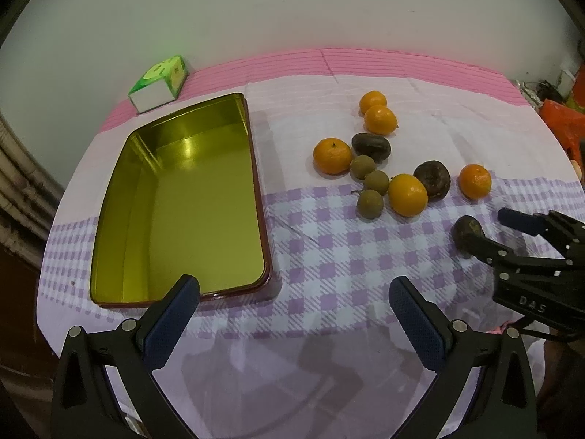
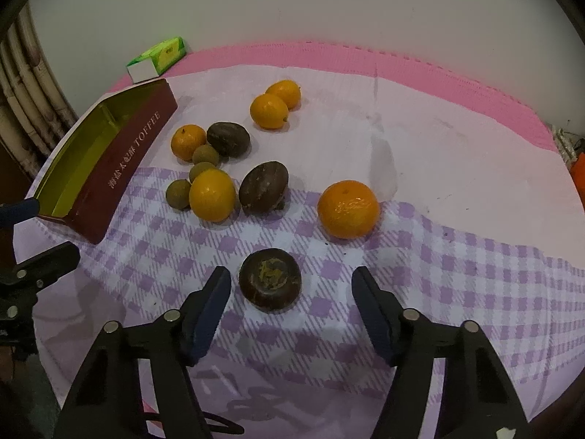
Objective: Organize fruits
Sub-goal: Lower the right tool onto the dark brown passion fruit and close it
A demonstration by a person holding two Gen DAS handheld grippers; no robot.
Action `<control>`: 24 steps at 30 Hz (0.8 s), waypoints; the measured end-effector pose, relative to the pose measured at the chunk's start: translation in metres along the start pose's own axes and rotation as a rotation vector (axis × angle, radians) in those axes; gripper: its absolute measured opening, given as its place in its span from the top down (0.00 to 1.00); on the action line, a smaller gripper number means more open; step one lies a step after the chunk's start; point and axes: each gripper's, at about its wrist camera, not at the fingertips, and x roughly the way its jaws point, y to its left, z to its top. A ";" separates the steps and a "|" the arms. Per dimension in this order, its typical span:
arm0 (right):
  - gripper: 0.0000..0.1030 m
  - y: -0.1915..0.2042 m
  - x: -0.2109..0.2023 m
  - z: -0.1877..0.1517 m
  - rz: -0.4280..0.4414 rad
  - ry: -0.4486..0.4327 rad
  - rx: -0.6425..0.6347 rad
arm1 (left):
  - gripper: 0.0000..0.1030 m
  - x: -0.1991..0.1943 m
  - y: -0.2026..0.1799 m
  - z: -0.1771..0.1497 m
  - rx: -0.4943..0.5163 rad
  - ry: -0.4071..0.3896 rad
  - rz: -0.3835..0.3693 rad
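"TOFFEE" — tin (image 2: 124,168); gripper (image 1: 526,252) ("DAS").

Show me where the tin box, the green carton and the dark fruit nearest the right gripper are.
tin box (image 1: 190,197), left wrist view, bare gold floor.
green carton (image 1: 161,78), left wrist view, top face.
dark fruit (image 2: 270,283), right wrist view, top face.

glossy metal tin (image 1: 190,197), matt checked cloth (image 1: 347,256)

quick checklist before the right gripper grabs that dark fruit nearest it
1. Right hand-held gripper open: ok.
2. Nearest dark fruit centred between the fingers: not ok, it sits toward the left finger.
3. Fruit free of neighbours: ok, the lone orange lies apart.
4. Toffee tin empty and open: ok.
5. Left hand-held gripper open, out of the way: ok.
6. Fruit firmness: cannot tell.
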 end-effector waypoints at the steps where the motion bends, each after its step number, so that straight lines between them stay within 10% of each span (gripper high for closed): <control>1: 0.42 0.000 0.002 0.000 0.003 0.004 0.000 | 0.00 0.001 0.000 0.001 0.001 0.000 -0.003; 24: 0.65 -0.002 0.021 0.004 0.007 0.057 0.012 | 0.06 0.011 -0.023 0.022 0.071 0.008 -0.049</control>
